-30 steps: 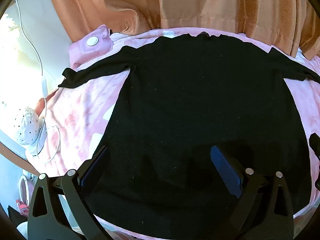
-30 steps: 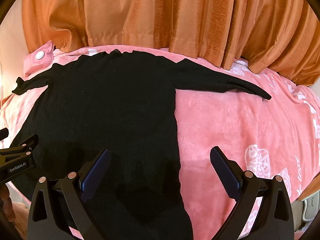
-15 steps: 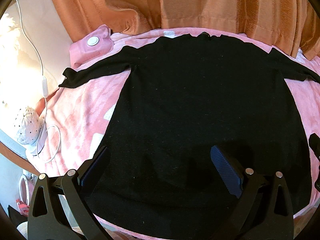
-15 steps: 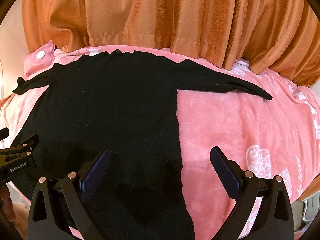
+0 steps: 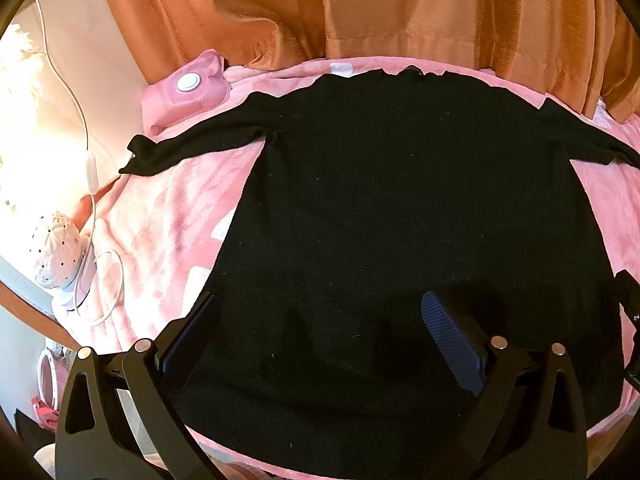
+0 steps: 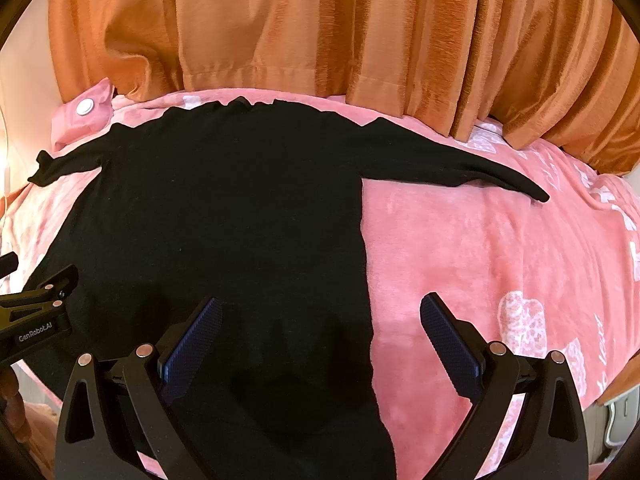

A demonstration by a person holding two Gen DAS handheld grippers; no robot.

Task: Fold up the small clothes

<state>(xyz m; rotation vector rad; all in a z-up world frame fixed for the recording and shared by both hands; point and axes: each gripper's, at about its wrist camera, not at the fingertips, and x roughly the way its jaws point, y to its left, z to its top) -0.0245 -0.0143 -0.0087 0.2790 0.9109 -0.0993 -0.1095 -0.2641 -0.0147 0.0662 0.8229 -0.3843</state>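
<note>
A black long-sleeved top (image 5: 400, 208) lies flat on a pink blanket (image 5: 168, 224), neck toward the curtain, both sleeves spread out sideways. It also fills the left half of the right wrist view (image 6: 224, 216), its right sleeve (image 6: 460, 164) stretching across the blanket. My left gripper (image 5: 316, 320) is open and empty above the top's lower left part. My right gripper (image 6: 320, 320) is open and empty above the top's lower right side edge. The left gripper's body shows at the left edge of the right wrist view (image 6: 36, 316).
An orange curtain (image 6: 320, 28) hangs behind the bed. A pink pouch with a white button (image 5: 188, 88) lies at the far left corner. A white cable (image 5: 90, 168) and a dotted white object (image 5: 56, 248) sit off the bed's left edge.
Both grippers have drifted very slightly; the view shifts a little. Both stay open and the top has not moved.
</note>
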